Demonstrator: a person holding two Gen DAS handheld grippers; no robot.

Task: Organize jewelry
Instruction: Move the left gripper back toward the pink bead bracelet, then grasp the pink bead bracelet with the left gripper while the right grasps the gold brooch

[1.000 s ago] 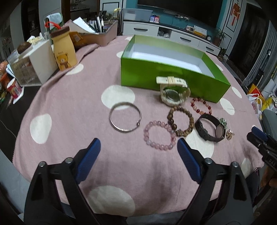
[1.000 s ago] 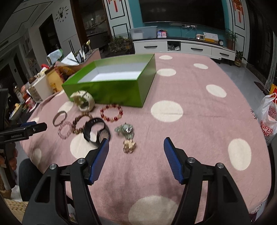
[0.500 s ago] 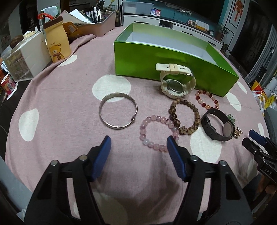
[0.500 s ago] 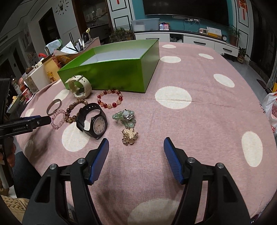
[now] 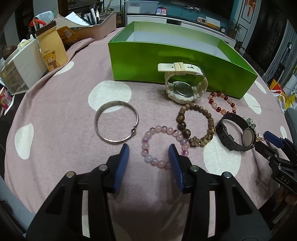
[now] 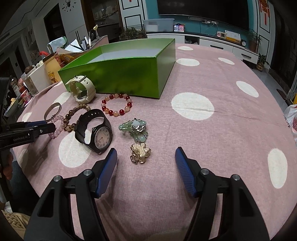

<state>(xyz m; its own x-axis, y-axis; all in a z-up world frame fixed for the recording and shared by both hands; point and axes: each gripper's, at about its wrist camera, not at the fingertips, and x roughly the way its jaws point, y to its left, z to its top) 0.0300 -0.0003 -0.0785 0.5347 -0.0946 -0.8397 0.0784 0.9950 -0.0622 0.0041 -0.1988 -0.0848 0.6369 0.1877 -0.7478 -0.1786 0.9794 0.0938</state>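
Home living room: wall TV over a white media console, wall clock, potted plant, bench under a pink polka-dot cloth, household clutter bin at the edge.

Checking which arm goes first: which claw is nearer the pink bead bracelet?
Left. The left claw straddles the near edge of the pink bead bracelet, open. The right claw sits beyond the black watch, framing the gold brooch.

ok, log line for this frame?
left gripper: open, over pink bracelet | right gripper: open, near gold brooch | green box: empty
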